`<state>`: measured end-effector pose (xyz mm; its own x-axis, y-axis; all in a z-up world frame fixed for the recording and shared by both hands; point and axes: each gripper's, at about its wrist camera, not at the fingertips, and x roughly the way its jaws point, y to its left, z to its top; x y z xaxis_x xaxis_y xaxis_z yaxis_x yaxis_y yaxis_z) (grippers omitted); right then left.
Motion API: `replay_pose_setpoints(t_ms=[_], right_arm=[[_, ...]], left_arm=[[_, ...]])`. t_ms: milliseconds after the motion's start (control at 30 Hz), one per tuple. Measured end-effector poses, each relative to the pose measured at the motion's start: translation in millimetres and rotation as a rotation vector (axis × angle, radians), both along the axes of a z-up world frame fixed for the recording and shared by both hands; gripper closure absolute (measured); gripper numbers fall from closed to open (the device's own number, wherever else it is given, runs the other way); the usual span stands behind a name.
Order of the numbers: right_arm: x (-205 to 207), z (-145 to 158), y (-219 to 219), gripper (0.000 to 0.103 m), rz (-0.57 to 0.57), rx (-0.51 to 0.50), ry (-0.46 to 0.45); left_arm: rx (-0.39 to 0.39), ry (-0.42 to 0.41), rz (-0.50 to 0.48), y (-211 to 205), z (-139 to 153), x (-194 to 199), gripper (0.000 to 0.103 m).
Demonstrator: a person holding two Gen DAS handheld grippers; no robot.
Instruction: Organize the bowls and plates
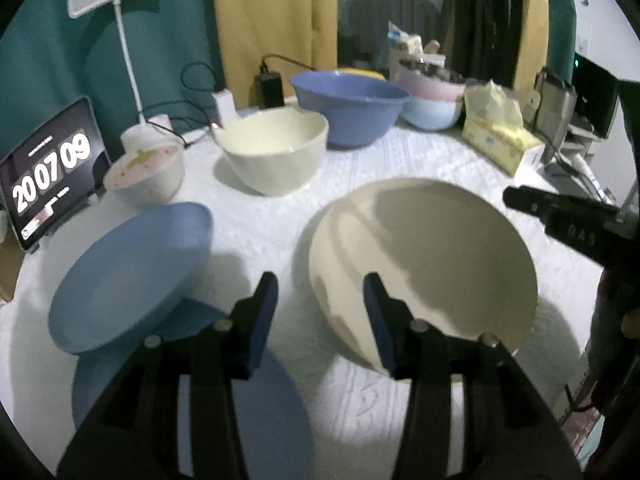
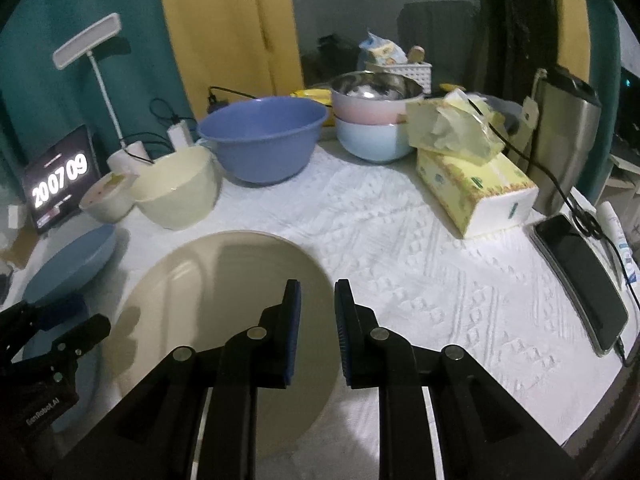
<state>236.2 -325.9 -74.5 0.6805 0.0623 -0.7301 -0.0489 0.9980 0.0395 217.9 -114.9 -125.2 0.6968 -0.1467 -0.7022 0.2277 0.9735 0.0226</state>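
Beige plate (image 2: 224, 304) lies flat on the white cloth (image 2: 400, 240), right under both tongs. Blue plates (image 1: 132, 276) sit just to its left — one leans up on another. No plate is held. The left tongs (image 1: 320, 312) stand partly wide with nothing between them. The right tongs (image 2: 318, 328) are narrow, with a small gap over the beige plate's right edge, and hold nothing too.

It looks like the plates are being sorted now. Next, I think, one of the tongs must come down, pinch a plate by its rim and lift it onto the others.

Behind stand a cream bowl (image 2: 176, 188), a small pink bowl (image 2: 106, 198), a big blue bowl (image 2: 262, 140) and a stack of bowls (image 2: 372, 128). A tissue box (image 2: 472, 188) and a phone (image 2: 580, 280) lie to the right — clear of the plates. The leaning blue plate could slip if bumped.
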Motion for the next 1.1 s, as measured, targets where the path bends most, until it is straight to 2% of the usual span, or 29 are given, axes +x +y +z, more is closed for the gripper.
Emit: replay_pose_setpoints(t_ms=[700,900,1100], right_arm=[[-6,37,81,0.082,0.117,-0.037,-0.061],[-4,42,103,0.081,0.137,-0.057,-0.065],[0,42,123,0.076,0.165,-0.065,-0.060]], left_arm=[[-0.098,-0.121,0.130,84,37,-20,0.057],[-0.074,-0.170,0.178,107,42,-23,0.056],[-0.090,-0.186,0.238,140,45,-21,0.056]])
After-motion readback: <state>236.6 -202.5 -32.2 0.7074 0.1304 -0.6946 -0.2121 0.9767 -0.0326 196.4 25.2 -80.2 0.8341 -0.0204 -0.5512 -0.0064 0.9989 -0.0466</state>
